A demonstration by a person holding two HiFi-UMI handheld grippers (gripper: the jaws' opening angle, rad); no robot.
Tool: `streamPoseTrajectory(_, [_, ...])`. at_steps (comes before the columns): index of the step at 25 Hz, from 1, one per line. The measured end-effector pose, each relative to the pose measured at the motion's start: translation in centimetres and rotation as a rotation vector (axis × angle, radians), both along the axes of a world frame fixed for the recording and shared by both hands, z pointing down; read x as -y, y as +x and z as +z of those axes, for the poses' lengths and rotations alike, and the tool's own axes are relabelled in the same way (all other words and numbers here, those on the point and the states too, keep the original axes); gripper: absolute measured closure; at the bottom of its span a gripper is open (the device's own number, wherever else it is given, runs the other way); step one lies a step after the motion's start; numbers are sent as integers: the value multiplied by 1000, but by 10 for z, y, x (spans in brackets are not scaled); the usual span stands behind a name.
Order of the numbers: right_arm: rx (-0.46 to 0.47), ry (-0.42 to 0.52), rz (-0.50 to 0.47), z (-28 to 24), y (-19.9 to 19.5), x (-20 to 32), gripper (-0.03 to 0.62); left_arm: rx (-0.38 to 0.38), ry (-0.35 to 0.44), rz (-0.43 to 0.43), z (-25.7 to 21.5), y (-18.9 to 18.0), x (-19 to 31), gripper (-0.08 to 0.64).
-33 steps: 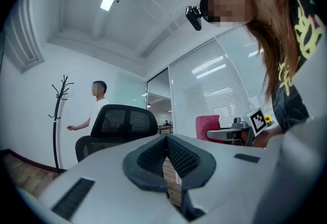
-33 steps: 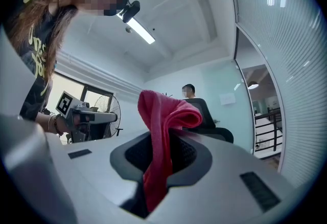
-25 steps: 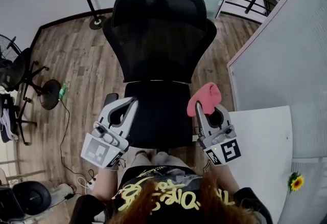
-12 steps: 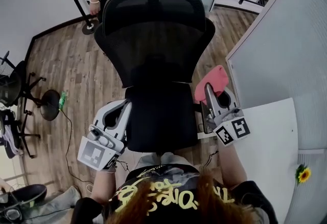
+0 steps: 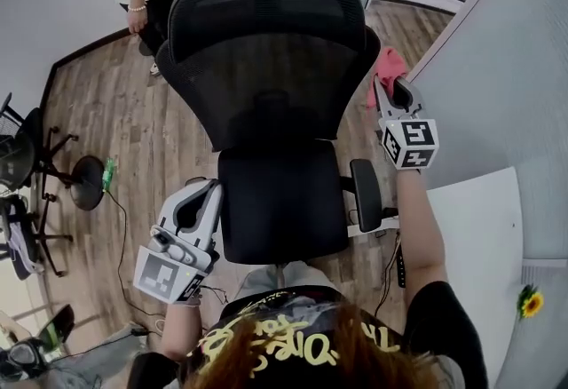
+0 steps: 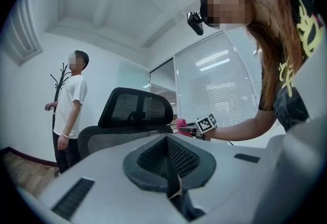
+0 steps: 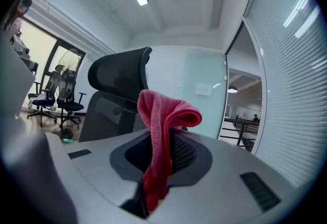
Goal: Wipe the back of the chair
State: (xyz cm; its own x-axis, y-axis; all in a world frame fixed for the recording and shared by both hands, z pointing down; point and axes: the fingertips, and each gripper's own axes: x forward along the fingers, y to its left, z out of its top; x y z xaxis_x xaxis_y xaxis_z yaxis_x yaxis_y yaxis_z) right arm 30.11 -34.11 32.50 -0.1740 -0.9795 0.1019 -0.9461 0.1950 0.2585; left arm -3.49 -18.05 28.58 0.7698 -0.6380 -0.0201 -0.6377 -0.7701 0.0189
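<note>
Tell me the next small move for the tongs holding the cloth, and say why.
Probably press the pink cloth against the chair backrest. The right tongs pinch it beside the backrest's right edge, and it does not appear to touch the mesh yet.

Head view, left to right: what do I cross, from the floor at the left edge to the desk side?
Stand base → left tongs, shut and empty → chair seat → right tongs, shut on the cloth → sunflower.
</note>
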Motion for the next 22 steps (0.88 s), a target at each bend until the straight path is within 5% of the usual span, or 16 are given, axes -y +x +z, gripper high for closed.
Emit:
streamPoseTrajectory(11, [-76, -61, 104, 15, 23, 75, 531, 17, -25, -56, 14, -11, 5, 566])
streamPoseTrajectory(22, [-37, -52, 157, 32, 10, 100, 532, 26, -50, -90, 29, -22, 7, 566])
